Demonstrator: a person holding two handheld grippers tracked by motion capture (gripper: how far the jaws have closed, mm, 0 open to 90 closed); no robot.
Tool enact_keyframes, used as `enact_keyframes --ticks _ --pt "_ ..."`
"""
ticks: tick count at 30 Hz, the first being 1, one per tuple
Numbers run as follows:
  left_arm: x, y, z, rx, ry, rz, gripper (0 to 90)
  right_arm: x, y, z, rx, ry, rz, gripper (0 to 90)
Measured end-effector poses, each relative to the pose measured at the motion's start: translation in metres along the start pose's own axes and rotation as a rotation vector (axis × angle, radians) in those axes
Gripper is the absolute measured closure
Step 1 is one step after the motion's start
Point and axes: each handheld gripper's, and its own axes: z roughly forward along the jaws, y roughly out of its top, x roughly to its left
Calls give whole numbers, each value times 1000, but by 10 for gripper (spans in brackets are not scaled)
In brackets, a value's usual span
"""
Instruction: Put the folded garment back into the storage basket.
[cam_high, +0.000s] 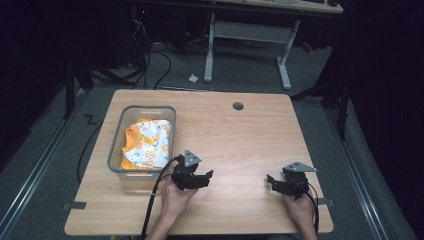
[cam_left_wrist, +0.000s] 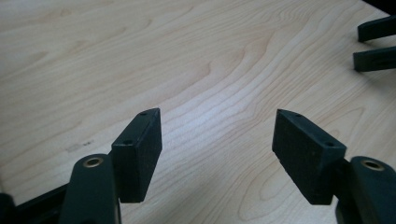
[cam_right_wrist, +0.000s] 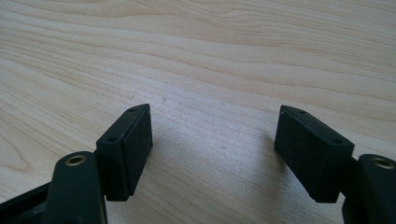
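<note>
A clear plastic bin (cam_high: 118, 150) stands on the left half of the wooden table (cam_high: 235, 135). Inside it lies a crumpled orange and white patterned garment (cam_high: 146, 143). My left gripper (cam_high: 209, 175) rests near the front edge, just right of the bin's near corner, jaws pointing right. It is open, with bare wood between its pads (cam_left_wrist: 217, 144). My right gripper (cam_high: 270, 181) sits at the front right, jaws pointing left toward the other one. It is open too, with nothing between its pads (cam_right_wrist: 212, 140). In the left gripper view, the right gripper's fingertips (cam_left_wrist: 373, 44) appear at the top right.
A round cable hole (cam_high: 238, 106) lies near the table's far edge. Black cables (cam_high: 152, 200) trail off the front edge beside each forearm. Beyond the table stand a white desk frame (cam_high: 250, 45) and floor cables.
</note>
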Motion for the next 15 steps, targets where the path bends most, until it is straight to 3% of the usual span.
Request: enact_keyframes --ticks 9,10,15 --pt "-2 -25 26 70 100 52 327 0 0 0 0 -1 1 279" --pt "0 -28 29 50 90 46 298 0 0 0 0 -1 1 279" --pt "0 -29 29 52 108 41 277 0 0 0 -1 0 0 279"
